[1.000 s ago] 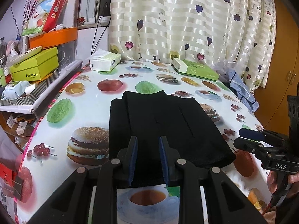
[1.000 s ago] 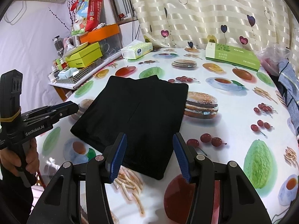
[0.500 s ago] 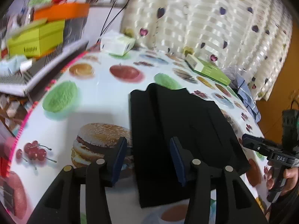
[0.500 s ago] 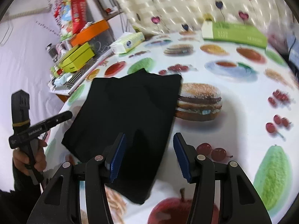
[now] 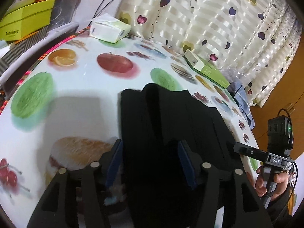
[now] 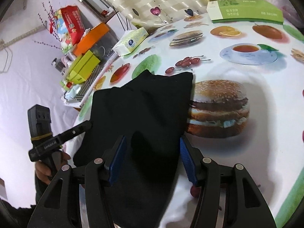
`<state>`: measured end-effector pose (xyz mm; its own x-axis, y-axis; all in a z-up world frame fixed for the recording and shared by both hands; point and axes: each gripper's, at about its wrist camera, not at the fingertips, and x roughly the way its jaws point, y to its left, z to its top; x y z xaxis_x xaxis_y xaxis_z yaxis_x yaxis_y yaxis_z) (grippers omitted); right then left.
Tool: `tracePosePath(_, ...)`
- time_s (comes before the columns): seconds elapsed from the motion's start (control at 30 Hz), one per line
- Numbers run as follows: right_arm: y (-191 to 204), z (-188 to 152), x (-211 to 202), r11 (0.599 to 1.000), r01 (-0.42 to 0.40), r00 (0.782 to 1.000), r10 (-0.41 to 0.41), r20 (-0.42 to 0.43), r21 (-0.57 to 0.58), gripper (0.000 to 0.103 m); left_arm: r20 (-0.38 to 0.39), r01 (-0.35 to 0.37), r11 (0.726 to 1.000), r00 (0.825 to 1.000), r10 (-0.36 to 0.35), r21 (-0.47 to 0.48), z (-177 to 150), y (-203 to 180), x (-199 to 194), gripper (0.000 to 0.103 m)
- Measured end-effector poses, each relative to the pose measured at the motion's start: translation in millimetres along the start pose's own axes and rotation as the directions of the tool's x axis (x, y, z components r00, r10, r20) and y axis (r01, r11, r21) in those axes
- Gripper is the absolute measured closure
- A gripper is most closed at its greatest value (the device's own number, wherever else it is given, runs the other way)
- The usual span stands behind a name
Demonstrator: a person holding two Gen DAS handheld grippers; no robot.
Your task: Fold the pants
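The black pants [image 5: 171,121] lie folded flat on the fruit-and-burger print tablecloth [image 5: 76,87]; they also show in the right wrist view [image 6: 142,114]. My left gripper [image 5: 150,159] is open, its blue-padded fingers spread over the near left edge of the pants. My right gripper [image 6: 152,157] is open, spread over the near right edge. Each gripper shows in the other's view, the right one [image 5: 247,151] at the pants' right side, the left one [image 6: 76,129] at their left side.
A tissue pack [image 5: 110,30] and a long green box [image 5: 207,70] lie at the table's far side by the curtain. Stacked boxes [image 5: 24,20] stand off the left edge. A blue cloth [image 5: 241,96] hangs at the right edge.
Both grippers have moved forward and down onto the near end of the pants. The left gripper's fingers have opened wider.
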<state>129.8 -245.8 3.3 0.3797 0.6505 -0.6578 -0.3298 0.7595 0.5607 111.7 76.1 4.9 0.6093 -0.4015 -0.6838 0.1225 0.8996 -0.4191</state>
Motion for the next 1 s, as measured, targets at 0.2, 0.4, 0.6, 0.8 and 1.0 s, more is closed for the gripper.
tracePosePath(0.2,1.7,-6.1,-2.8,0.998,-0.053,0.998,0.054,-0.041,0.023,0.046,0.006,0.054,0.997,0.999,-0.054,-0.059,1.9,3.8,0.9,0.036)
tracePosePath(0.4,10.1,-9.8,-0.1,0.999,-0.035,0.998,0.033,-0.060,-0.022,0.050,-0.027,0.060,0.998,0.998,-0.061,-0.037,-16.0,-3.6,-10.3,0.037)
tracePosePath(0.6,14.9,-13.2,5.2,0.999,0.020,0.998,-0.023,-0.054,-0.049,0.077,-0.039,0.031,0.998,0.999,-0.033,-0.061,-15.5,-4.8,-6.8,0.062)
tracePosePath(0.8,28.2,-14.2,-6.4,0.996,0.032,0.999,-0.032,0.002,-0.084,0.087,-0.016,-0.006,1.000,1.000,0.005,-0.024,-14.9,-13.7,-12.6,0.072)
tracePosePath(1.0,42.0,-10.7,-18.5,0.994,0.009,0.999,-0.005,0.041,-0.109,0.088,0.018,-0.029,1.000,0.999,0.028,0.012,-5.5,-21.2,-26.7,0.086)
